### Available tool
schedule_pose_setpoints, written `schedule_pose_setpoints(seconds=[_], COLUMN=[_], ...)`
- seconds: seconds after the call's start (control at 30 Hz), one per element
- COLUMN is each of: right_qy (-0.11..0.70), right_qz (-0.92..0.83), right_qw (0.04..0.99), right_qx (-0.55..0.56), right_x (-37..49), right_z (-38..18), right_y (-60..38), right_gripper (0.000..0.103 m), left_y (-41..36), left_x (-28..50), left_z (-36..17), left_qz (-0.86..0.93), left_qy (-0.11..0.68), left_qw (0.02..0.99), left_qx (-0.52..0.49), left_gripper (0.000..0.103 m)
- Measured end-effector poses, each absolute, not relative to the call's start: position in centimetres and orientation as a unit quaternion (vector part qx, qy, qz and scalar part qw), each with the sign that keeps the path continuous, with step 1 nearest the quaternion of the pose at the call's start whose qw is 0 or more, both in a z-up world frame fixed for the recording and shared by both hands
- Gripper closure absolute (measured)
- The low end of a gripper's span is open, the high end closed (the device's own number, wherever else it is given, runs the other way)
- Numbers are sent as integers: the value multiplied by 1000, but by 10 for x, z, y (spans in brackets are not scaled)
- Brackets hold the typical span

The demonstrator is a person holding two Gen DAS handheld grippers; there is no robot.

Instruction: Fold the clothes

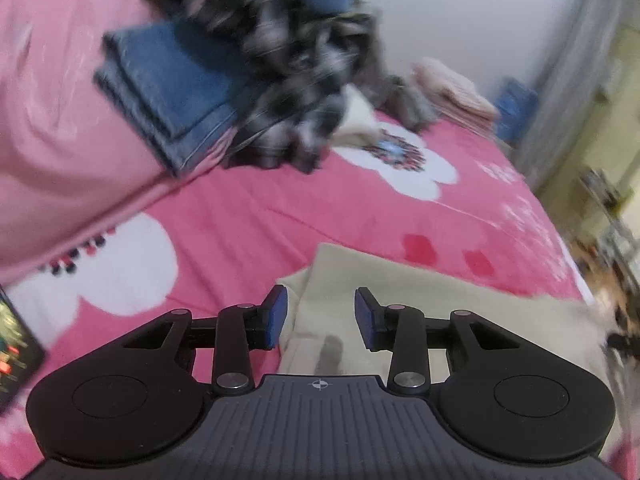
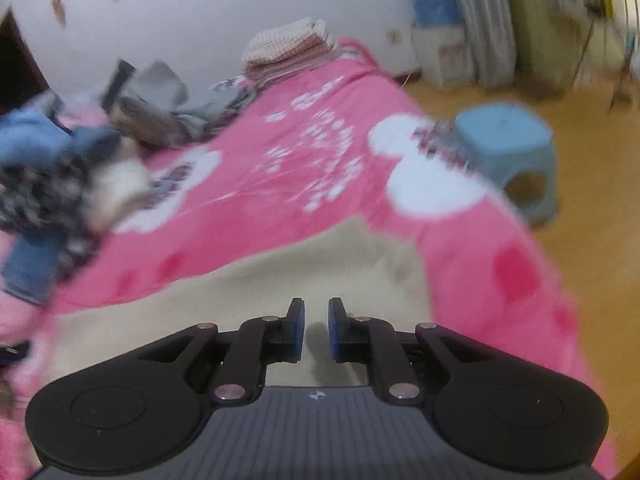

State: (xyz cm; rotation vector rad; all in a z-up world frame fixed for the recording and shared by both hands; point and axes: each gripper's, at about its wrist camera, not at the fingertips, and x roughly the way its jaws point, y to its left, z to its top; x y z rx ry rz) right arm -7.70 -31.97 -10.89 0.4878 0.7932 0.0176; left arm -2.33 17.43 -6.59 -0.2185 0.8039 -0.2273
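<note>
The left gripper (image 1: 321, 316) is hanging nearest the lens in its own view, its blue pads standing partly apart with nothing between them. Just beyond and below it a beige garment (image 1: 400, 300) is lying flat on the pink bedspread (image 1: 248, 220), the near left corner of the cloth showing under the gap between the pads. The right gripper (image 2: 316, 328) is sitting over the same beige garment (image 2: 248, 292), its pads drawn to a narrow slit that is gripping nothing; only the cloth's surface is showing through the slit.

Farther up the bed on the left, a folded pair of jeans (image 1: 168, 88) is resting on a paler pink quilt (image 1: 48, 120), and a black-and-white patterned heap of clothes (image 1: 280, 60) is spilling beside it (both badly blurred). A stack of folded pinkish towels (image 2: 288, 52) is sitting at the far end of the bed against the white wall (image 2: 200, 8). On the right, off the bed, a light blue plastic stool (image 2: 512, 152) is standing on the yellow floor (image 2: 592, 240).
</note>
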Motion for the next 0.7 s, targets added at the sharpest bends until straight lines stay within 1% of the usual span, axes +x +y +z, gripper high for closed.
schedule_pose_setpoints(seconds=[0.1,0.17,0.23,0.27,0.33,0.4,0.43,0.5,0.53,0.57,0.6,0.63,0.67,0.7], right_qy=[390,396,405,411,424,422,419,413,414,414,415,415,415,413], right_qz=[49,70,87,91,90,88,87,84,84,84,84,85,87,90], right_qw=[877,875,879,881,889,898,902,907,906,906,906,905,905,905], right_qx=[276,271,237,215,149,91,64,17,11,12,16,24,31,36], right_x=[-101,-110,-114,-114,-113,-116,-118,-122,-122,-122,-121,-122,-122,-123], right_z=[-108,-107,-108,-109,-116,-123,-127,-131,-130,-130,-131,-131,-131,-132], right_y=[-307,-294,-277,-267,-246,-229,-221,-207,-205,-205,-206,-208,-210,-211], right_gripper=[90,90,90,90,90,89,87,85,84,83,83,82,80,78], left_y=[158,136,112,101,82,66,60,48,42,40,38,38,37,36], left_x=[-42,-54,-67,-71,-78,-82,-82,-87,-89,-89,-90,-90,-90,-90], left_z=[-57,-57,-61,-66,-77,-92,-101,-110,-113,-114,-116,-116,-117,-118], left_qz=[-161,-196,-218,-222,-227,-226,-220,-202,-195,-187,-179,-174,-170,-168], left_qy=[432,454,460,461,465,474,483,472,463,461,460,458,457,457], left_qw=[885,869,861,859,855,850,846,855,861,864,867,869,871,871], left_qx=[-62,-26,8,16,31,47,55,77,84,83,75,69,63,61], left_gripper=[63,60,58,55,51,49,44,35,28,24,22,17,12,9])
